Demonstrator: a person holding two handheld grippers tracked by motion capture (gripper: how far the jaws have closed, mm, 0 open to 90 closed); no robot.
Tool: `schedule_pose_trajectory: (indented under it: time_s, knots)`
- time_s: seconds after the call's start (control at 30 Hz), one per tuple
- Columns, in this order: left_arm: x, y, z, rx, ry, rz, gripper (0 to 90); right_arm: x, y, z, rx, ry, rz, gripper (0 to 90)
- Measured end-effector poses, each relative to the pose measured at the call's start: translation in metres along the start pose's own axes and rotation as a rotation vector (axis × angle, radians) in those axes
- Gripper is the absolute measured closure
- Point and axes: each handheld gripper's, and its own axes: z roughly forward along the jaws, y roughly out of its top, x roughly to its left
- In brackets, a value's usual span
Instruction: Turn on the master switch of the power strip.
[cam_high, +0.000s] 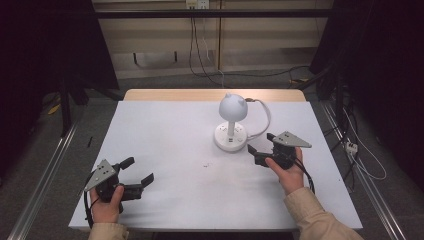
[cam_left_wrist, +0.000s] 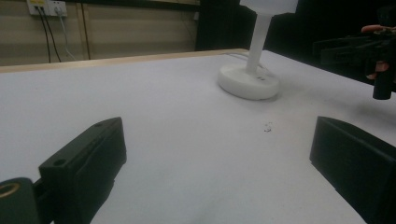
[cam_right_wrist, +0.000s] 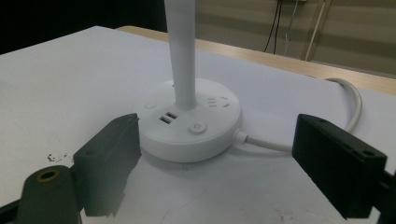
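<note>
Left gripper near front edge of table, jaws spread wide, nothing between them, resting low over bare white top. Right gripper farther in, jaws also spread, empty, just beside lamp base with power button and USB ports facing it. White lamp upright right of table centre. Cord loops behind lamp toward far edge.

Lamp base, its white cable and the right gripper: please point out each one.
Lamp base (cam_right_wrist: 187, 135), right gripper view, front rim.
White cable (cam_right_wrist: 355, 100), right gripper view, its bend.
Right gripper (cam_high: 261, 145), high view, between its fingertips.
</note>
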Motion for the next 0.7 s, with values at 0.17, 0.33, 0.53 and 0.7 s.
schedule_pose_trajectory:
  time_s: [0.17,0.33,0.53,0.7]
  knots:
    - [0.0,0.0,0.0,0.002,0.0,-0.004,3.3,-0.001,0.001,0.003,0.001,0.003,-0.002,17.1]
    - [0.0,0.0,0.0,0.004,-0.001,0.0,3.3,-0.002,0.001,0.005,0.006,0.009,0.008,19.6]
    - [0.0,0.0,0.0,-0.001,0.0,-0.003,3.3,-0.001,0.003,0.009,0.007,0.019,0.01,27.9]
    - [0.0,0.0,0.0,-0.002,-0.003,-0.004,3.3,-0.001,0.005,0.013,0.01,0.016,0.002,37.3]
